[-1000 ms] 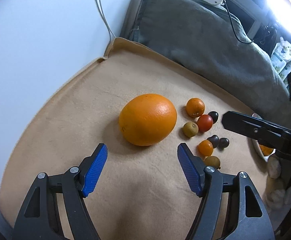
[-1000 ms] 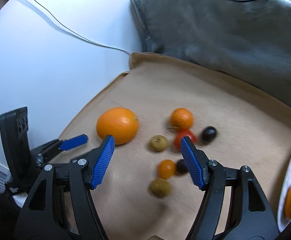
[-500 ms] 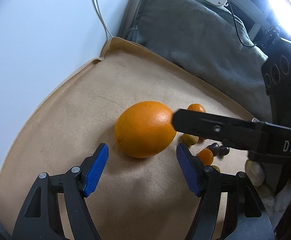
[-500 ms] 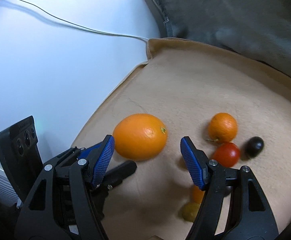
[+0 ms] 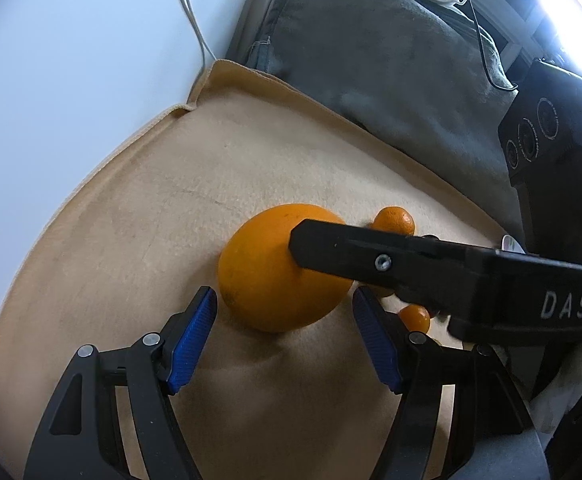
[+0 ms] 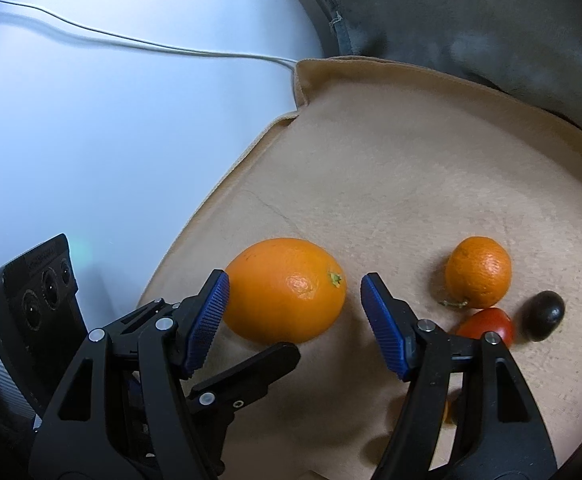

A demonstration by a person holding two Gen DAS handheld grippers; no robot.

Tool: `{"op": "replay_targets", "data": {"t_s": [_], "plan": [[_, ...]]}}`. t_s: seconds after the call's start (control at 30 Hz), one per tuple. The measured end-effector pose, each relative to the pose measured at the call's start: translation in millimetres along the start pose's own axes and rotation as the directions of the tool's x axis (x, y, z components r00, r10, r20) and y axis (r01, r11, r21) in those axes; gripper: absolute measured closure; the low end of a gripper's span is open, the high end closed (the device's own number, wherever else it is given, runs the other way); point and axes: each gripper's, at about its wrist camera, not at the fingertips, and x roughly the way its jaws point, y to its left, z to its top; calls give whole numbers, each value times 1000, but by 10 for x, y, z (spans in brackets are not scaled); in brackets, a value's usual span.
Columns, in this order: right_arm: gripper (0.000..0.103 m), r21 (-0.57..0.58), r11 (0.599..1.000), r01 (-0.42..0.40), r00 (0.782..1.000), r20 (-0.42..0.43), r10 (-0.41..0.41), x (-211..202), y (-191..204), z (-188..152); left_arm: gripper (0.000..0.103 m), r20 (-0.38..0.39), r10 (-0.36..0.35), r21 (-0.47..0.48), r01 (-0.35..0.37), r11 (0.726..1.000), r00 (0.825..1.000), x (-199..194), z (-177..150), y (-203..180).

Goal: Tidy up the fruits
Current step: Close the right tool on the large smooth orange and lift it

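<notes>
1. Both the left hand-held gripper and the right hand-held gripper gape wide, holding nothing, around one big orange on the tan cloth; they may collide.
2. A nudge could roll it into the small orange; tomato next.
</notes>
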Motion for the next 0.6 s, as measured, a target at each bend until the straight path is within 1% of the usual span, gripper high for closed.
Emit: {"op": "replay_targets", "data": {"t_s": [0.1, 0.17, 0.3, 0.6], "plan": [[32, -10, 1000, -12, 1000, -13, 12, 5, 21, -16, 33, -5, -11, -1, 11, 1000, 1000, 39, 18, 22], [32, -14, 1000, -5, 1000, -13, 5, 17, 37, -14, 33, -10, -20, -6, 20, 1000, 1000, 58, 10, 30], [32, -2, 1000, -17, 1000, -15, 17, 6, 14, -14, 33, -14, -33, 0, 33, 999, 999, 95, 9, 24], [33, -20, 1000, -2, 1000, -7, 2, -23, 71, -46, 33, -6, -17, 17, 18, 1000, 1000, 78, -11, -9]]}}
